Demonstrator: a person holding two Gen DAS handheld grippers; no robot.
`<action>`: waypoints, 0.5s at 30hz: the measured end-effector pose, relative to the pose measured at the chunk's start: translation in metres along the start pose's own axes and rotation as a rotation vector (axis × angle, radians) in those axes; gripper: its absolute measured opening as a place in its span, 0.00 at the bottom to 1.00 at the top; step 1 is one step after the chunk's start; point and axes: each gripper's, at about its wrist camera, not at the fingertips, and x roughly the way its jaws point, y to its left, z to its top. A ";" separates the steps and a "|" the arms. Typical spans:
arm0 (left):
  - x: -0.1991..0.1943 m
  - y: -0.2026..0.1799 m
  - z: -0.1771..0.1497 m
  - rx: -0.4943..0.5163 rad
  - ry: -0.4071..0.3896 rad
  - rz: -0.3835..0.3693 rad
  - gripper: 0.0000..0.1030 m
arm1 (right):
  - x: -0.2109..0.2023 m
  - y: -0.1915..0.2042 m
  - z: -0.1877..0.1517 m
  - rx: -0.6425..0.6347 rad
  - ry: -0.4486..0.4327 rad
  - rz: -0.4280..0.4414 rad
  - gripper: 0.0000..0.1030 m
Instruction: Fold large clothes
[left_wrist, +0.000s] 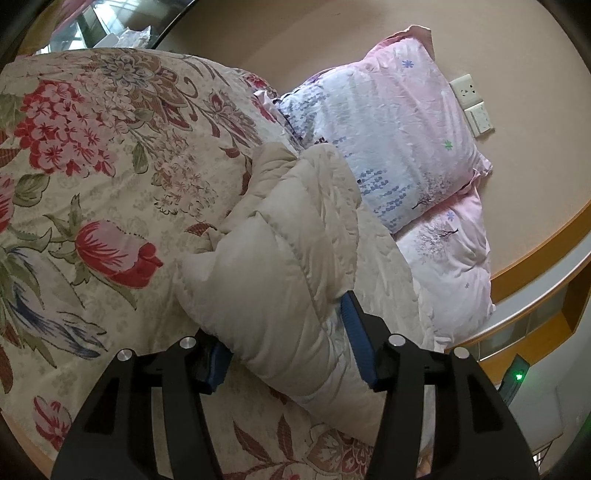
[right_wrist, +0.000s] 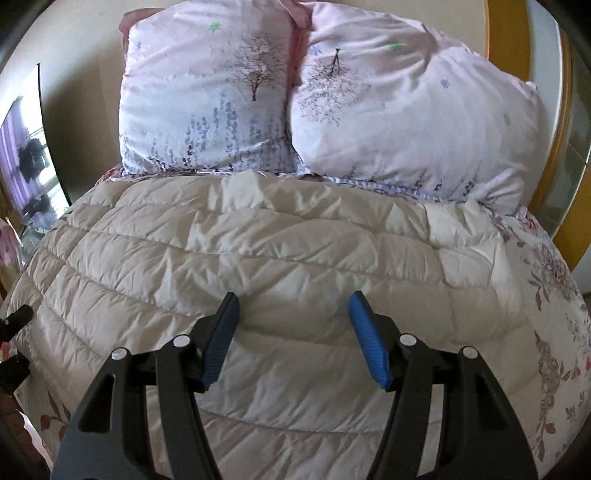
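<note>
Left gripper (left_wrist: 284, 345) jaws clamped a bunched fold of the cream puffer coat (right_wrist: 258, 258), probably to anchor that edge. Right gripper (right_wrist: 293, 334) jaws stood wide and empty, the coat spread on the bed (left_wrist: 92, 147) just beyond them.

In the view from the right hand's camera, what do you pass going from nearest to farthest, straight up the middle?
The right tool, then the cream puffy jacket spread on the floral bedspread, then two pink pillows, then the wall.
</note>
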 end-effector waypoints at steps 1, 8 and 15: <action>0.001 -0.001 0.000 0.000 0.000 -0.001 0.53 | 0.004 0.000 0.000 -0.001 0.012 0.001 0.60; 0.006 -0.004 -0.001 0.000 -0.007 0.005 0.53 | 0.035 0.018 -0.009 -0.065 0.073 -0.047 0.66; 0.010 -0.008 0.000 -0.003 -0.009 0.031 0.53 | 0.034 0.017 -0.011 -0.060 0.061 -0.039 0.66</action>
